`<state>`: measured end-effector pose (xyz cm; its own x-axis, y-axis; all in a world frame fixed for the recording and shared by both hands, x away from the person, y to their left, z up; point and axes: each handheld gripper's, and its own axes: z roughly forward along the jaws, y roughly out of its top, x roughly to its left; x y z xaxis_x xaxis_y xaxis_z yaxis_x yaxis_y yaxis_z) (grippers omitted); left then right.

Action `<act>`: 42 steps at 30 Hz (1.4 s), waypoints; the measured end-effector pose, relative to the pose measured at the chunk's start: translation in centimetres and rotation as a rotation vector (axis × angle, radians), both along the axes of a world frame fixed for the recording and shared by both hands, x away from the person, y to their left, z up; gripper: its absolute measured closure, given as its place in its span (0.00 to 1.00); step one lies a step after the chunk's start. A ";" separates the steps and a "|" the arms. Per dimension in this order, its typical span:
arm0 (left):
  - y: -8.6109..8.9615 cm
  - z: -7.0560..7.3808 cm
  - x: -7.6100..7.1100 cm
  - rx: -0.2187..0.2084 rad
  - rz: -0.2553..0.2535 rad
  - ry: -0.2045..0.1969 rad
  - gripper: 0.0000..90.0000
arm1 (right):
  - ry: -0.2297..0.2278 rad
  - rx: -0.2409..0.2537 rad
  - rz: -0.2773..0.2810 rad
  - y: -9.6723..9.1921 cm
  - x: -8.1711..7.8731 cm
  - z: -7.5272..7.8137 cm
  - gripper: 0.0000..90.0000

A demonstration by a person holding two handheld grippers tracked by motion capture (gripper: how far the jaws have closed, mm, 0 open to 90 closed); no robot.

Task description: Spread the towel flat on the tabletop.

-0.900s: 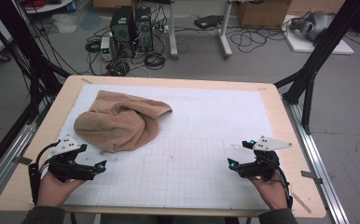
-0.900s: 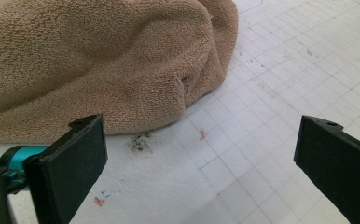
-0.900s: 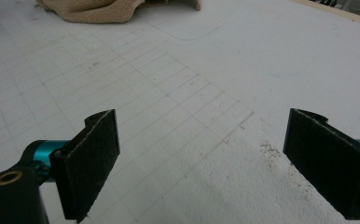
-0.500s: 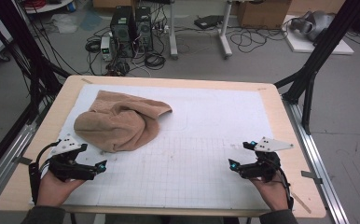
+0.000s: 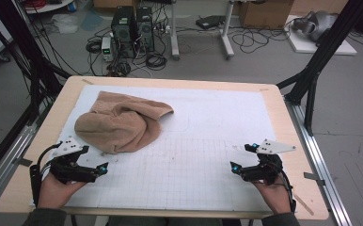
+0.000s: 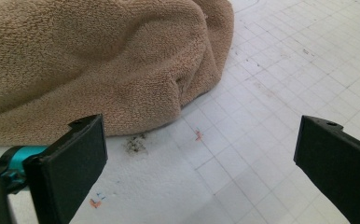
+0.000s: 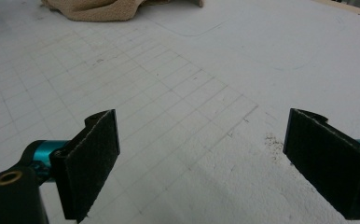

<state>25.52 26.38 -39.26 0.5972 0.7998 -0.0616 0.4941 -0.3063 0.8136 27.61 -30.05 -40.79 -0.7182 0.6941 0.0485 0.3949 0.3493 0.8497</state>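
Crumpled tan terry towel (image 5: 121, 126) lies untouched at ten o'clock; both tongs, left (image 5: 103, 166) and right (image 5: 234, 166), spread empty. Next, reach its edge.

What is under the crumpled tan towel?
The towel lies bunched on the white gridded mat, which shows all around it. Whether anything lies beneath its folds cannot be seen; the cloth covers that patch.

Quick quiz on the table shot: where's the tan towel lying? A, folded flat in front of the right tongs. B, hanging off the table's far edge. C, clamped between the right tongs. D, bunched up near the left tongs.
D: the tan towel lies bunched on the white gridded mat, just beyond the open left tongs; the open right tongs have nothing between them.
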 end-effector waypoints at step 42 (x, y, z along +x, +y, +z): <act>-3.5 -3.6 11.4 0.111 0.049 0.084 0.68 | -0.012 -0.010 0.046 0.8 0.0 -0.3 0.11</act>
<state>36.95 22.89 -42.85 0.5541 0.8322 -0.0193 0.5754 -0.3661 0.7314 27.59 -29.29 -41.06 -0.7497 0.6609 0.0325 0.3678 0.3754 0.8508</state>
